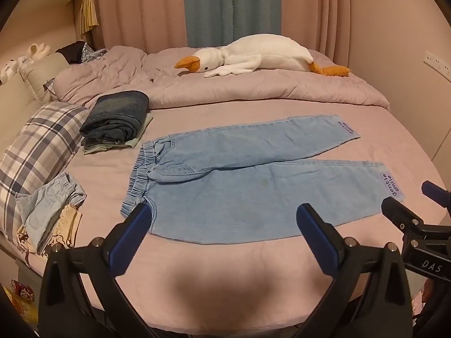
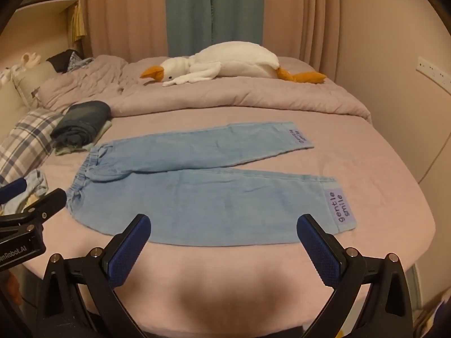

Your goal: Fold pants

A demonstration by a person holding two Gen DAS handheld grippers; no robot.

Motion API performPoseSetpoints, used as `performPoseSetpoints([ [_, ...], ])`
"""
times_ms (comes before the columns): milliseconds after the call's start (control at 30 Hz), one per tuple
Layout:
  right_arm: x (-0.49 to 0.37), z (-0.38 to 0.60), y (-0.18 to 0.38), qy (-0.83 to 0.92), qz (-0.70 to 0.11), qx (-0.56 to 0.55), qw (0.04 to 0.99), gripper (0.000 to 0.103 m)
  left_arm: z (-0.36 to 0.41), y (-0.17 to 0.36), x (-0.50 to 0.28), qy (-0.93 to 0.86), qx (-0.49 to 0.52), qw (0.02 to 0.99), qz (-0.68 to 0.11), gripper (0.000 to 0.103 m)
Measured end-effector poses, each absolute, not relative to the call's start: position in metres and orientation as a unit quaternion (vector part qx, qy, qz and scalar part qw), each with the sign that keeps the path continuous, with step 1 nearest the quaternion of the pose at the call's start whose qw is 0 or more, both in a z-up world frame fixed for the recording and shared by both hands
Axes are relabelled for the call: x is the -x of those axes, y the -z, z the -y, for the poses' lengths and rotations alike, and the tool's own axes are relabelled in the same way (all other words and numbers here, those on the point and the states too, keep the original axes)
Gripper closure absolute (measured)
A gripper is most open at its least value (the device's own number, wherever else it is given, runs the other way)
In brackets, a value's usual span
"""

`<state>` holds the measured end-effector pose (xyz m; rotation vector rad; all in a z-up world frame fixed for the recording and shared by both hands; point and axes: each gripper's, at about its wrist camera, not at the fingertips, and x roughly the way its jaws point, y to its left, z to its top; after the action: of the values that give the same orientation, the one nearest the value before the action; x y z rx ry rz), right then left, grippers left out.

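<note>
Light blue denim pants (image 1: 239, 180) lie flat on the pink bed, waistband to the left, both legs spread to the right with purple "gentle smile" cuff patches. They also show in the right wrist view (image 2: 208, 186). My left gripper (image 1: 225, 219) is open and empty, hovering over the near edge of the pants by the waistband side. My right gripper (image 2: 224, 231) is open and empty, above the near leg's lower edge. Each gripper shows at the edge of the other's view: the right (image 1: 422, 219), the left (image 2: 31, 205).
A folded stack of dark jeans (image 1: 115, 118) lies at the left. A plaid pillow (image 1: 36, 152) and crumpled light clothes (image 1: 48, 214) lie at the near left. A rumpled quilt (image 1: 225, 84) with a white plush goose (image 1: 253, 53) lies behind the pants.
</note>
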<state>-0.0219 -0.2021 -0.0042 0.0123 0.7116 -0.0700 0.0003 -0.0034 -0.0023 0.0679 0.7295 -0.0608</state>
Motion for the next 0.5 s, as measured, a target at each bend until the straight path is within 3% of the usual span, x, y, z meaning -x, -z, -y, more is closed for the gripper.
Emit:
performPoseSetpoints([
  [500,0.0208,0.2022,0.0040,0.035,-0.350,-0.006,0.936,0.000,0.0006,0.0040,-0.0015,0.033,-0.028,0.932,-0.360,0.000],
])
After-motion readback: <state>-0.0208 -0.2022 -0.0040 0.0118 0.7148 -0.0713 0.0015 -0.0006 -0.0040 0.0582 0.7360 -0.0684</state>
